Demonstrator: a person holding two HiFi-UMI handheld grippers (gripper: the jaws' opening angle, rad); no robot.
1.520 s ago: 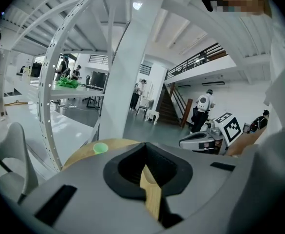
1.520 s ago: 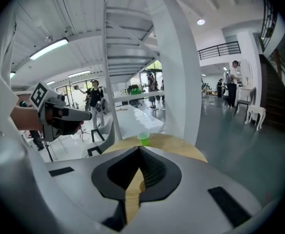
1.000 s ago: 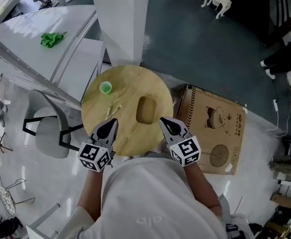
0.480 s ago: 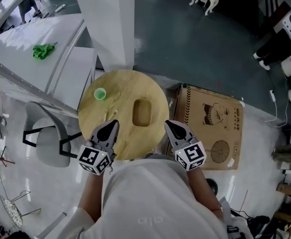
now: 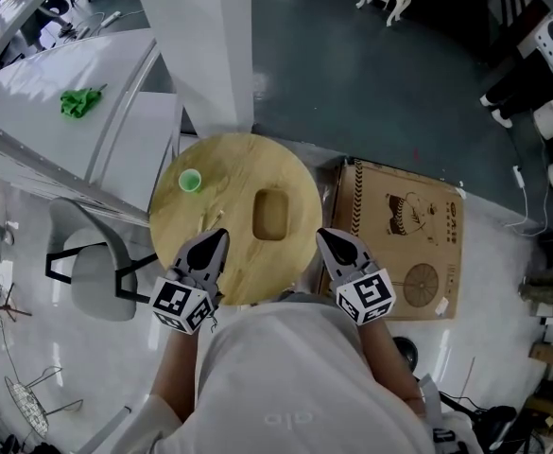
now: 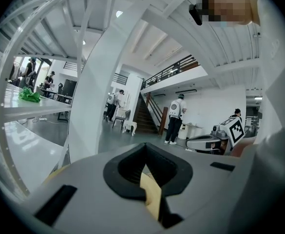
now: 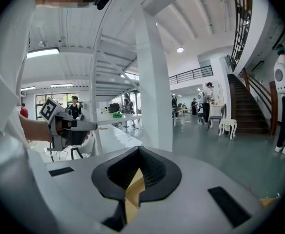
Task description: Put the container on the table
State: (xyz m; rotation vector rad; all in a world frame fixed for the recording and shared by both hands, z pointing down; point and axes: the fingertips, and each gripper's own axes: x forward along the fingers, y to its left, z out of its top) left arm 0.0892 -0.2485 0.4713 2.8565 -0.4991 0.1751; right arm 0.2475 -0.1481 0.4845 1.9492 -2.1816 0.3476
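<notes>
Still container (image 5: 270,214) on table (image 5: 231,170)

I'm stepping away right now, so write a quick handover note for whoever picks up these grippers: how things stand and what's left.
Left gripper: shut, empty, at the round table's near edge.
Right gripper: shut, empty, by the same edge.
Container: sits near the table's middle, clear of both grippers. A green cup stands to its far left.
Done: the container is on the table.
Left: nothing apparent.
</notes>
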